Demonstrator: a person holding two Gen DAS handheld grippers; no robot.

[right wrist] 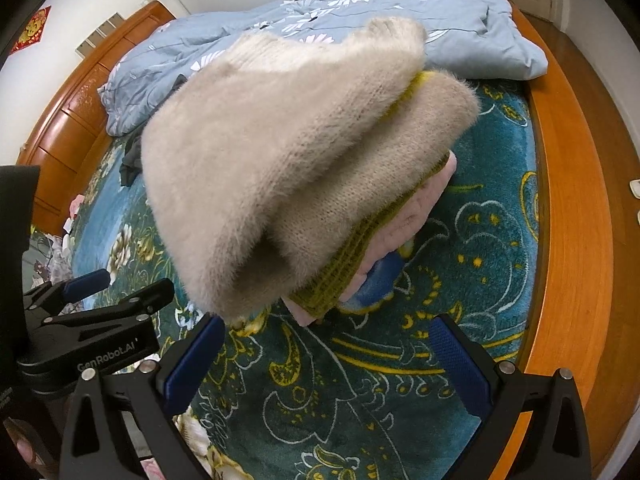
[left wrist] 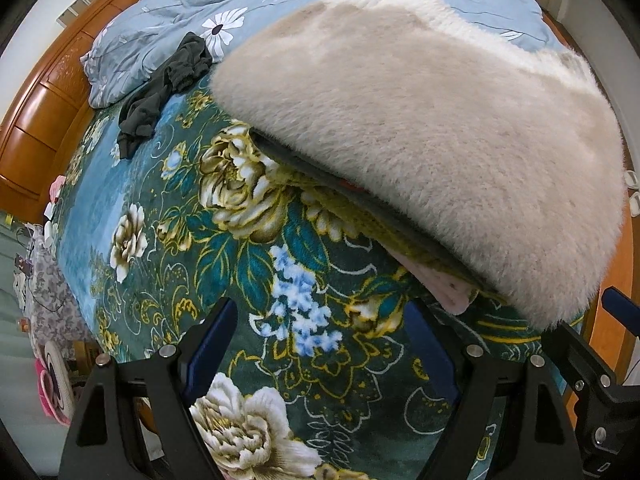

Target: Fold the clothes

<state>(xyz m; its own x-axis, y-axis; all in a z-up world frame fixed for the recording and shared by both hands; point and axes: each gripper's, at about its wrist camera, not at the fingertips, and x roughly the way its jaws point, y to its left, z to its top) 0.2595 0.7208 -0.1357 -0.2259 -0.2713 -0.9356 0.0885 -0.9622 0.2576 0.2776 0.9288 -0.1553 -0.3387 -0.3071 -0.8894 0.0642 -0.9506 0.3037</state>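
Note:
A fluffy beige sweater (left wrist: pixel 420 128) lies folded on top of a stack of folded clothes on the bed; it also shows in the right wrist view (right wrist: pixel 280 152). Under it lie a dark garment (left wrist: pixel 360 196), an olive-yellow knit (right wrist: pixel 352 256) and a pink garment (right wrist: pixel 404 216). A loose dark grey garment (left wrist: pixel 160 92) lies crumpled further back to the left. My left gripper (left wrist: pixel 320 344) is open and empty just in front of the stack. My right gripper (right wrist: pixel 328 356) is open and empty, near the stack's front corner. The left gripper also shows in the right wrist view (right wrist: pixel 116 288).
The bed has a teal floral blanket (left wrist: pixel 192 240) and a light blue flowered duvet (left wrist: pixel 224 12) bunched at the back. A wooden headboard (left wrist: pixel 44 112) stands at the left and a wooden bed frame edge (right wrist: pixel 568 200) runs along the right.

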